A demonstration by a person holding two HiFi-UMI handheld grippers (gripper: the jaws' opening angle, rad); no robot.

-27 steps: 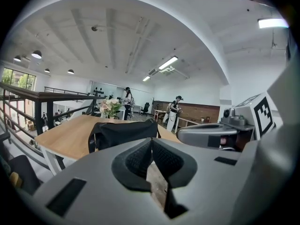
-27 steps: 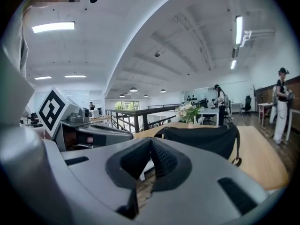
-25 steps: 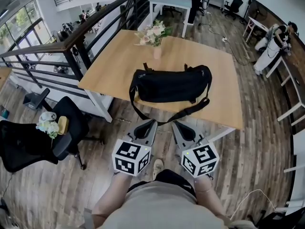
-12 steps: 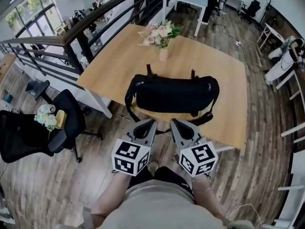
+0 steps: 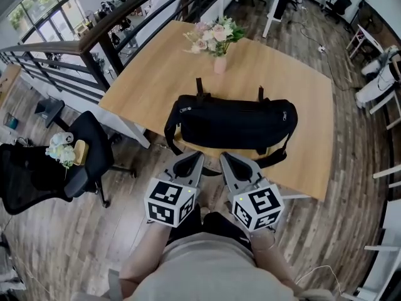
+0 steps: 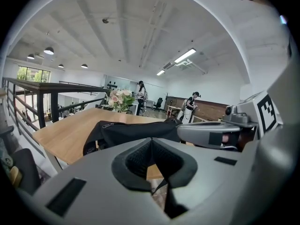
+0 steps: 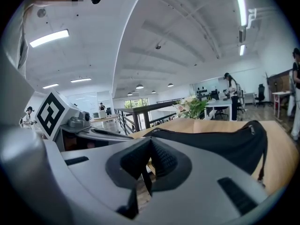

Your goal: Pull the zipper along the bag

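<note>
A black duffel bag [image 5: 235, 123] lies lengthwise on the wooden table [image 5: 150, 74], near its front edge, with its strap [image 5: 170, 140] hanging over that edge. It also shows as the bag [image 6: 136, 131] in the left gripper view and the bag [image 7: 220, 142] in the right gripper view. My left gripper [image 5: 192, 162] and right gripper [image 5: 228, 160] are side by side just short of the table edge, below the bag. Both are shut with nothing between the jaws. Neither touches the bag.
A pink vase of flowers [image 5: 216, 39] stands on the table behind the bag. A black office chair [image 5: 88, 162] sits left of the table, beside a dark railing [image 5: 88, 42]. People stand by desks in the distance [image 6: 190, 108].
The view has closed in on the table, so the bag sits larger and lower in frame. Both grippers stay shut and side by side, slightly nearer the table edge.
</note>
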